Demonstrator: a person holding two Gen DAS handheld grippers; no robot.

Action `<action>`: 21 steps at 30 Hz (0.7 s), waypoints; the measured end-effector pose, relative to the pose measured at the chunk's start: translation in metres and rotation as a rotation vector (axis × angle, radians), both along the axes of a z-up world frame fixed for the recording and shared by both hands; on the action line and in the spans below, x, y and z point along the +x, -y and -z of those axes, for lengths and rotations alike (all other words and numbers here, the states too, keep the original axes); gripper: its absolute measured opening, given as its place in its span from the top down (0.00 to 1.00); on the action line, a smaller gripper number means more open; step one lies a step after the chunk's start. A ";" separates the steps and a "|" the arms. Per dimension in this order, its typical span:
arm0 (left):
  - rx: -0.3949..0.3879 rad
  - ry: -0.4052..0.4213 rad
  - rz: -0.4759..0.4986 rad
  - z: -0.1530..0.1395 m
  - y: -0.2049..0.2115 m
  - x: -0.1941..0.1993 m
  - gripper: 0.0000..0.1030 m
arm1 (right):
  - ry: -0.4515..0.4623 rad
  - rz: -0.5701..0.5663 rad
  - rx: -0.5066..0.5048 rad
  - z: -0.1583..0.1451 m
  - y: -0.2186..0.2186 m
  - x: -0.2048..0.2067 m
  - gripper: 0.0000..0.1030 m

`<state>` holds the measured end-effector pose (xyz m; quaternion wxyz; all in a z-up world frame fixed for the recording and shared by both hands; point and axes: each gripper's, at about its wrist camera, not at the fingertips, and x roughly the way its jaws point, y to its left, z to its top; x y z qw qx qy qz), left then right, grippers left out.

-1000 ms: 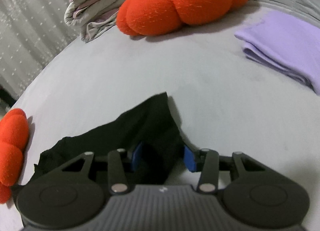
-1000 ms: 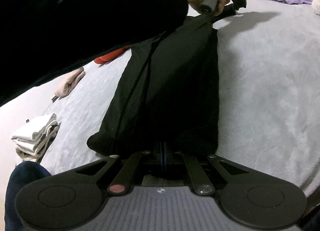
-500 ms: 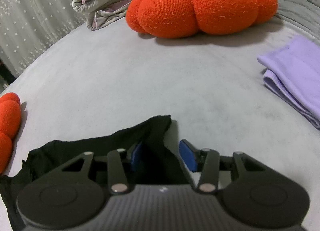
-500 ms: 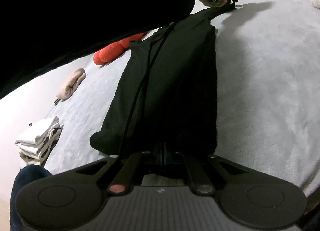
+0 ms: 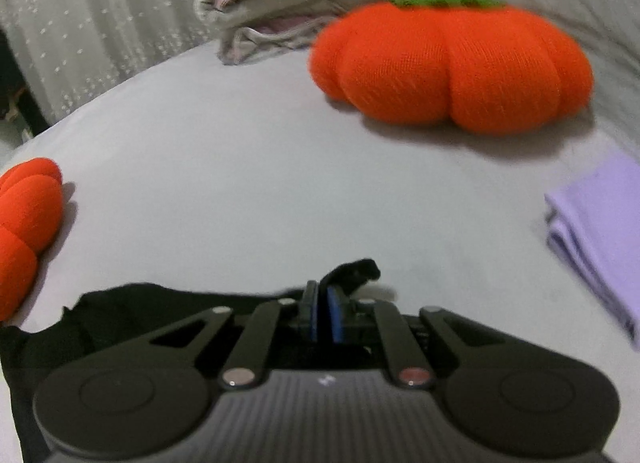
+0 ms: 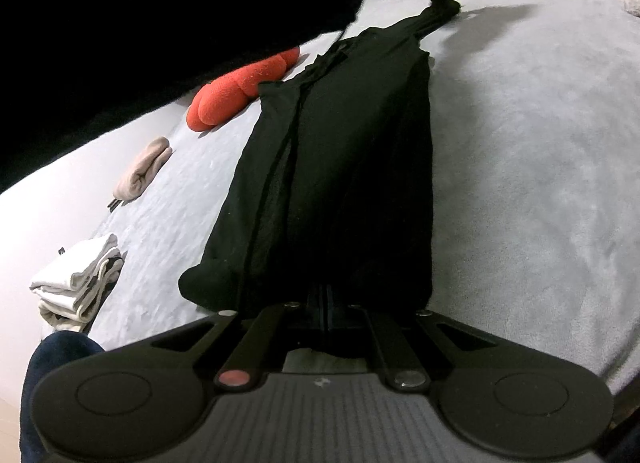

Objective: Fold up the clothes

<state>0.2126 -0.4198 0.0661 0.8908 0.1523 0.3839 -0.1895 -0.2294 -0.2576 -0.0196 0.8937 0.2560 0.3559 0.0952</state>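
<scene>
1. White folded clothes (image 6: 76, 283) sit at the near left edge of the grey bed (image 6: 540, 143); a beige rolled garment (image 6: 142, 169) lies farther along that edge.
2. Orange, the small pumpkin cushion (image 6: 240, 91) rests left of the black garment (image 6: 340, 167).
3. Stretched near to far along the bed's middle, the black garment is gripped at both ends.
4. At its near end the right gripper (image 6: 326, 313) has its fingers clamped on the cloth.
5. At the far end the left gripper (image 5: 324, 313) has just been closing; its blue fingers (image 5: 334, 315) pinch a bunched corner, lifted off the bed.
6. Farther right lie a large pumpkin cushion (image 5: 452, 63) and folded lilac cloth (image 5: 600, 231).
</scene>
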 end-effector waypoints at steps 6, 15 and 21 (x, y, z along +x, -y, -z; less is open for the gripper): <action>-0.063 0.015 -0.057 -0.032 -0.040 0.010 0.94 | 0.006 0.003 -0.020 -0.002 -0.002 0.000 0.97; -0.113 0.049 -0.125 -0.065 -0.091 0.033 0.94 | 0.016 0.003 -0.055 -0.002 -0.007 -0.002 0.96; -0.116 0.070 -0.152 -0.076 -0.116 0.042 0.94 | 0.020 0.002 -0.071 -0.003 -0.009 -0.002 0.96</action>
